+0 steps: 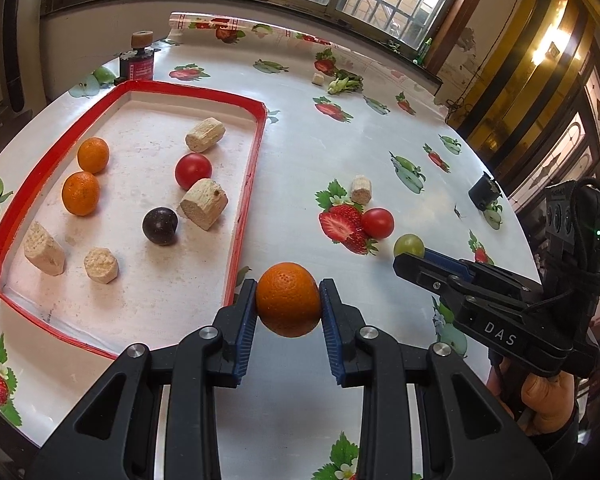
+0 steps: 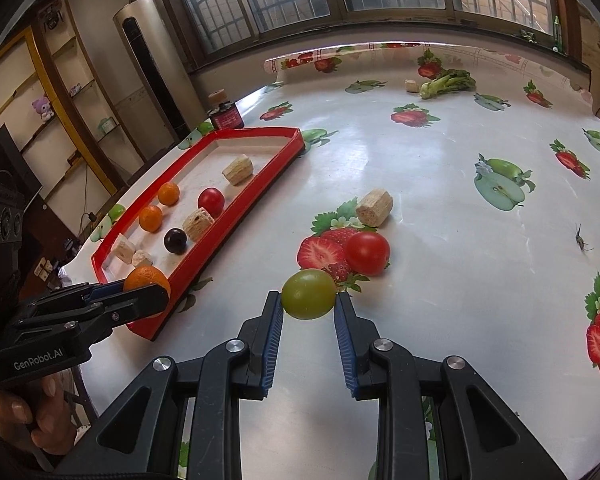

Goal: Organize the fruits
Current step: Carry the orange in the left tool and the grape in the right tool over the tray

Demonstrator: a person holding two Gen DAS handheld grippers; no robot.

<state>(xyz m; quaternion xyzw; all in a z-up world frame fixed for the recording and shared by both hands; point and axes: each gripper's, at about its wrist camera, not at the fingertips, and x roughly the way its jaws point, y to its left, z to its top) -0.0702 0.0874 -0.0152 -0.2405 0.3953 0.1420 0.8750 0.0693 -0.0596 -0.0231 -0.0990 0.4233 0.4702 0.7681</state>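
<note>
2 fruits are being carried at once toward the red tray [image 1: 256,148]. An orange [image 1: 287,299] is clamped between the pads of the left gripper [image 1: 288,304], just beside the tray's near corner; a green fruit [image 2: 309,294] is gripped in the right gripper [image 2: 309,300], above the tablecloth [image 2: 420,200] and near a loose tomato [image 2: 367,253]. Next, by judgement, each fruit is to be lifted over the rim and released beside the 2 oranges already inside; the tomato and a beige chunk [image 2: 375,202] are left outside

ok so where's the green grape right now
Right wrist view: the round green grape sits pinched in the right tongs, just in front of the red tomato.
</note>
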